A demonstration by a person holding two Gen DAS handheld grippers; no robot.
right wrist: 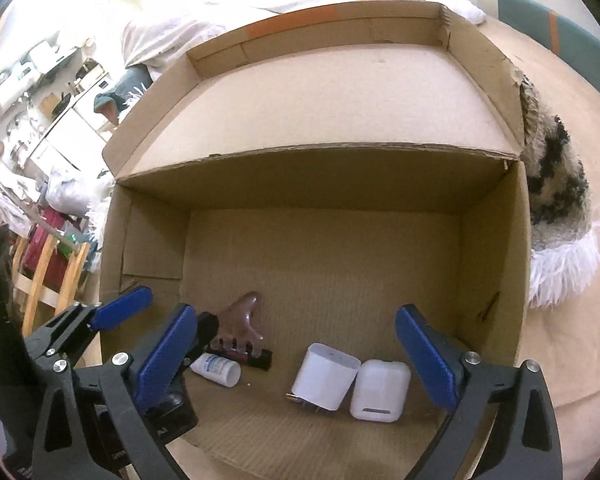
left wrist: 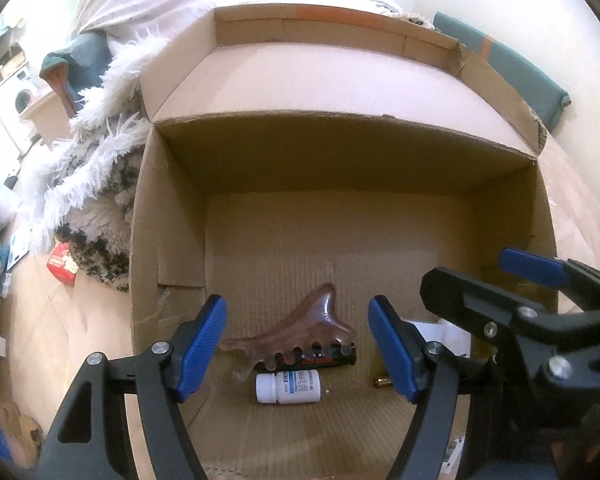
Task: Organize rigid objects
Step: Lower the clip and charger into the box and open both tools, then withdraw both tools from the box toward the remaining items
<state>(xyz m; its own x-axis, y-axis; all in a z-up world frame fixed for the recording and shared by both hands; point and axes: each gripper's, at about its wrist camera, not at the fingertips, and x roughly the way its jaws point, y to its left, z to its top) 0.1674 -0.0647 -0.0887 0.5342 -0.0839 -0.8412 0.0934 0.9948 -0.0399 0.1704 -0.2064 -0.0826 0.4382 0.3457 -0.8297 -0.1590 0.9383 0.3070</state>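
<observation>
An open cardboard box (left wrist: pixel 172 216) (right wrist: pixel 492 232) holds several objects on its floor. A brown comb-shaped scraper (left wrist: pixel 316 320) (right wrist: pixel 242 316) lies over a black tube (left wrist: pixel 336 360) (right wrist: pixel 256 358). A white pill bottle (left wrist: pixel 288 387) (right wrist: pixel 216 369) lies in front of them. A white charger plug (right wrist: pixel 324 376) and a white earbud case (right wrist: pixel 380 390) sit to the right. My left gripper (left wrist: pixel 298 350) is open and empty above the bottle. My right gripper (right wrist: pixel 296 356) is open and empty above the charger; it also shows in the left wrist view (left wrist: pixel 496 280).
The box's far flap (left wrist: pixel 340 76) (right wrist: pixel 320 96) stands open. A shaggy white and black rug (left wrist: pixel 96 184) (right wrist: pixel 556 208) lies beside the box on the wooden floor. A red packet (left wrist: pixel 63 266) lies left of the box. A wooden rack (right wrist: pixel 48 276) stands at left.
</observation>
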